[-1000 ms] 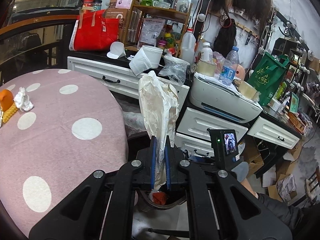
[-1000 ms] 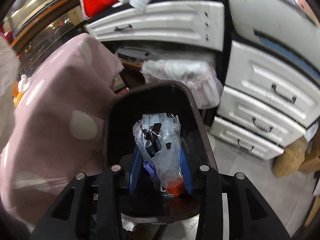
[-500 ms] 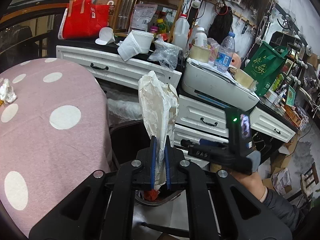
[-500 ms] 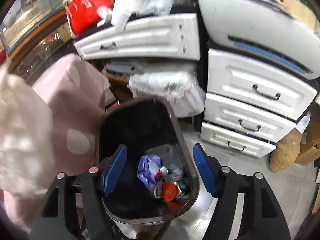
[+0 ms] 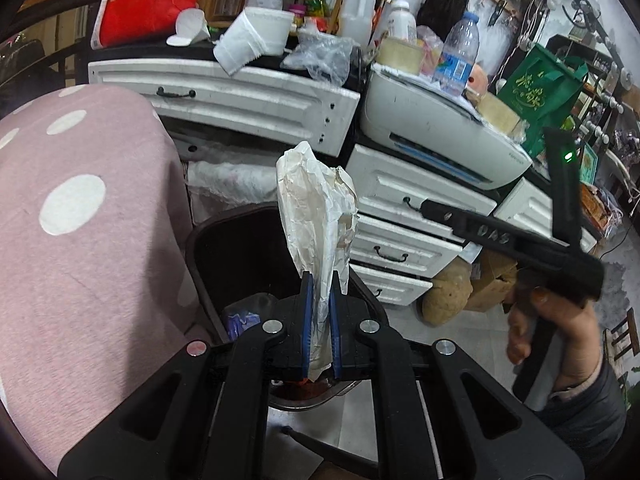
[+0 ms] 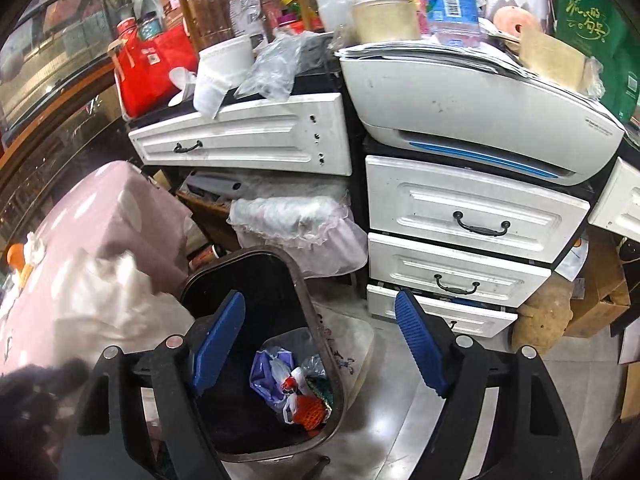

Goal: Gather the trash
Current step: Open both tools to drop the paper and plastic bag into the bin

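**Clutter Around the Drawers**

A white printer (image 6: 480, 120) sits atop stacked white drawers (image 6: 472, 216). A red bag (image 5: 148, 0), water bottle (image 5: 460, 56) and green bag (image 5: 540, 92) crowd behind. A pink polka-dot cloth (image 5: 80, 220) covers the tabletop.

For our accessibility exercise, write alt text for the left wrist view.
The left tool is shut on a crumpled white paper wrapper, above a dark trash bin. A pink polka-dot tablecloth lies left; white drawers and a cluttered counter stand behind.
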Motion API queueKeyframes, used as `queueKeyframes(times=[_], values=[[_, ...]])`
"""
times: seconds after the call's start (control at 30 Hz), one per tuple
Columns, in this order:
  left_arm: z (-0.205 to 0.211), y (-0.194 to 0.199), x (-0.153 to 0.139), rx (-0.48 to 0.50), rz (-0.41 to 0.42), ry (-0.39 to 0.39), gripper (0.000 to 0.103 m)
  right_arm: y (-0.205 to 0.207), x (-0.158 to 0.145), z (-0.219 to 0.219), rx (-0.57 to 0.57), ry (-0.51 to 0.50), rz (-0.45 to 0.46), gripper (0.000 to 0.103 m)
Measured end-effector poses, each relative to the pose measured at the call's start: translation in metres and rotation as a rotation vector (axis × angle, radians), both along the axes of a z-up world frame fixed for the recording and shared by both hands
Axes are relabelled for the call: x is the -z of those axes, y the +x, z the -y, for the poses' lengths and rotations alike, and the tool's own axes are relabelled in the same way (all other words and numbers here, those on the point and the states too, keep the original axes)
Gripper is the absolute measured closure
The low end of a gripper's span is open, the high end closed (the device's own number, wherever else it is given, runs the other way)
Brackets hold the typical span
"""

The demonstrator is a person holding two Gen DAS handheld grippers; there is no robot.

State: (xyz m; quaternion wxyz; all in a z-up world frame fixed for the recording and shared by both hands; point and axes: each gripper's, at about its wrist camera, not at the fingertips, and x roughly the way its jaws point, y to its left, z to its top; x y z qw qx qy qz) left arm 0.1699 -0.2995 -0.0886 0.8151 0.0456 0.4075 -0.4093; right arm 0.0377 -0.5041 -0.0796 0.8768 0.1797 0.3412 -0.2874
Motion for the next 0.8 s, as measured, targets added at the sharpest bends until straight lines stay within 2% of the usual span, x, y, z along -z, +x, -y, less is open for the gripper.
queueKeyframes(times=[0.47,0.53,0.57,0.6,0.67,0.8], values=[[0.037,0.006,0.060,0.036,-0.036,0.186,0.095,-0.001,-0.003,-0.003,-0.017,0.019,0.026,0.026],[0.040,0.006,0.066,0.042,-0.048,0.207,0.088,0.000,-0.003,-0.003,-0.019,0.019,0.024,0.026],[0.039,0.006,0.069,0.046,-0.061,0.215,0.074,0.000,-0.003,-0.003,-0.019,0.020,0.024,0.026],[0.039,0.006,0.072,0.048,-0.068,0.218,0.053,0.000,-0.003,-0.003,-0.020,0.021,0.024,0.026],[0.036,0.003,0.071,0.040,-0.055,0.205,0.026,0.001,-0.003,-0.005,-0.023,0.020,0.023,0.026],[0.029,0.000,0.068,0.045,-0.046,0.184,0.017,0.002,-0.003,-0.008,-0.029,0.016,0.018,0.023]])
